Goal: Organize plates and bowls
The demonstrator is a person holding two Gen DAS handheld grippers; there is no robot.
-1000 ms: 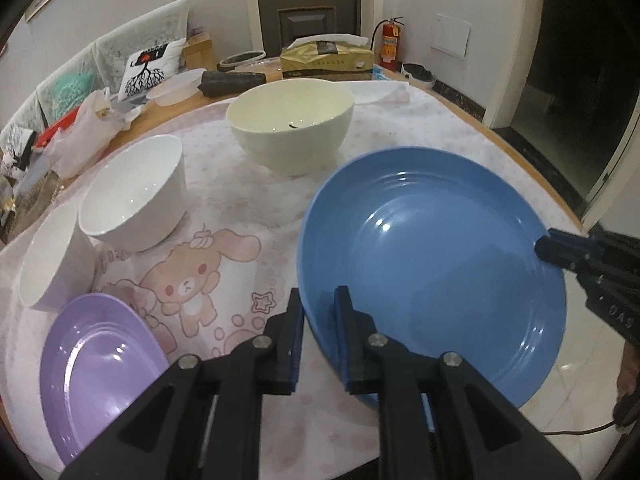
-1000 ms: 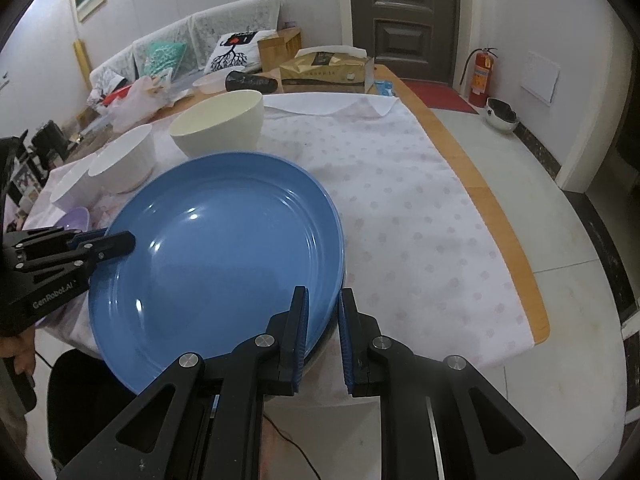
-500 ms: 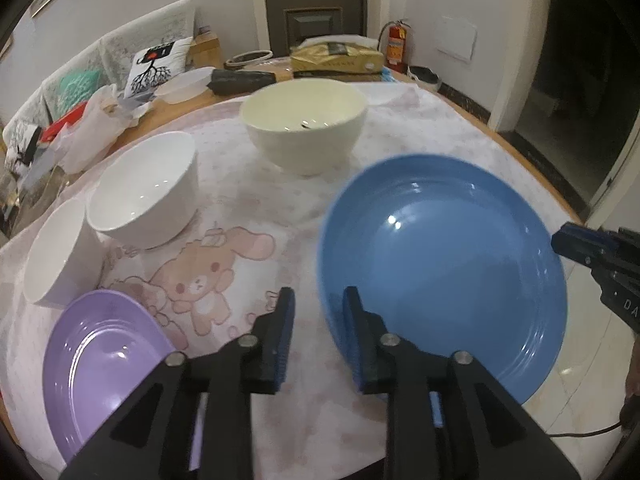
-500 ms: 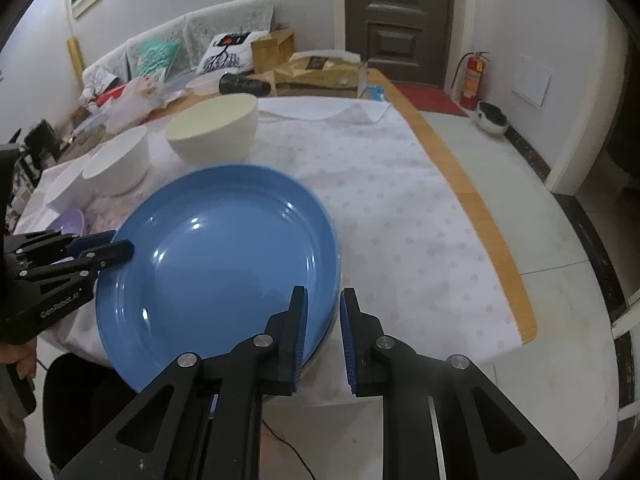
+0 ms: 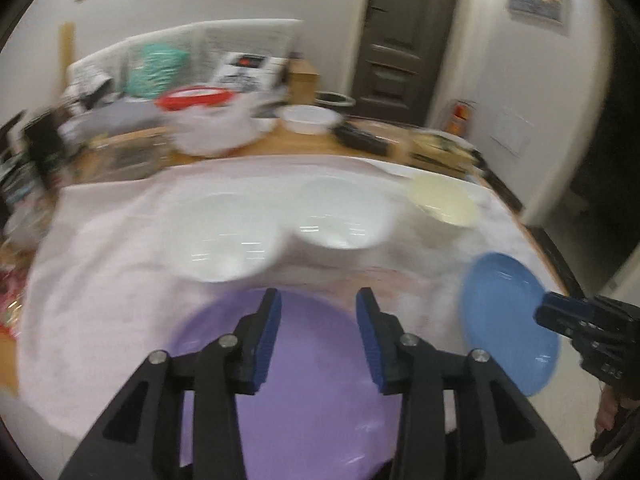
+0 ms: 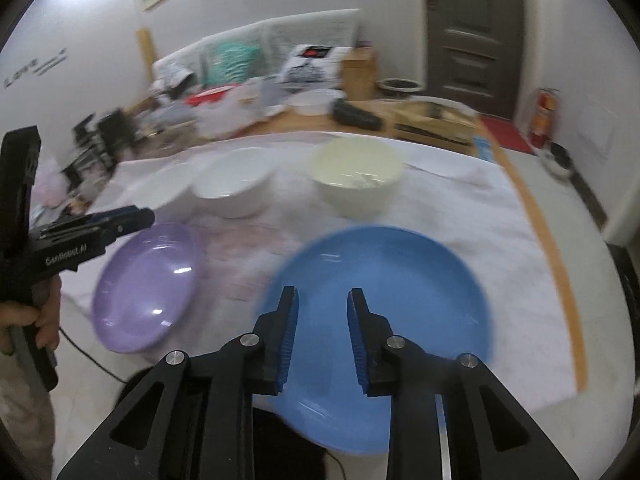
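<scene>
Left gripper (image 5: 318, 312) wide, empty, poised over purple plate (image 5: 312, 392), likely next pick; right gripper (image 6: 322, 312) wide, empty above blue plate (image 6: 384, 312) at table edge.

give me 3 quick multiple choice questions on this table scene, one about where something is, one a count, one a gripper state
1. The left gripper hangs over which dish?
A. purple plate
B. blue plate
C. cream bowl

2. How many bowls stand on the tablecloth?
A. one
B. two
C. three

3. The right gripper is
A. shut on the blue plate
B. open, holding nothing
C. shut on a bowl

Key: 1 A, the purple plate fills the view below its fingers. 2 C, two white bowls plus the cream bowl. 3 B, its jaws stand apart above the blue plate.
</scene>
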